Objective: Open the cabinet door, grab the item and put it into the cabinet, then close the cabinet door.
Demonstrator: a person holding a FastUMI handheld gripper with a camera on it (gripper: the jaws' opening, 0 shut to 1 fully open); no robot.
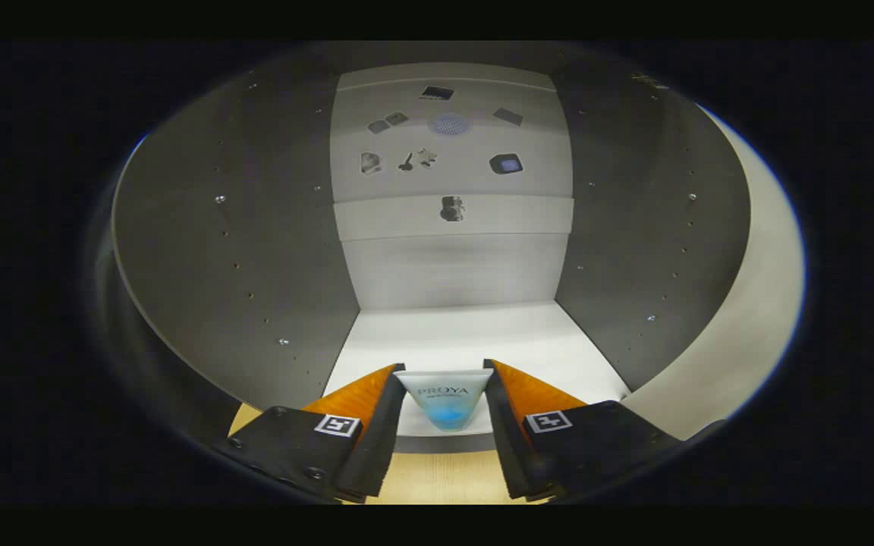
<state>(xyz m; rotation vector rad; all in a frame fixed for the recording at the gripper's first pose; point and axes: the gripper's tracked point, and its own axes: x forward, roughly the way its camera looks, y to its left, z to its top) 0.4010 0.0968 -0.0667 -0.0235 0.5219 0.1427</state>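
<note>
A tube (444, 400) is clamped between the two fingers of the gripper (444, 379), one finger (388, 413) pressed on each of its sides. The tube is held with its wide flat end pointing forward and its body narrowing back toward the gripper. It is pale at the wide end, with blue seen lower down, and printed lettering is carried on its face. The jaws are set narrow, closed to the width of the tube.

The tube is held at the front edge of the cabinet (255, 250), just above the front lip of the shelf (467, 334). Whether the tube is touching the shelf cannot be told. The shelf is white and bare, and it is stretched ahead of the fingers to the back wall (452, 265).

The cabinet is seen open, with its inside faced straight on. Dark side panels are seen on both sides, dotted with small holes and a few screws. A pale back wall is crossed by horizontal seams, and several small dark shapes are seen high on it, too small to be identified. At the right of the opening a pale curved surface (756, 303) is seen, perhaps the opened door. Below the fingers, under the shelf's front edge, a light wooden surface (437, 478) is seen.
</note>
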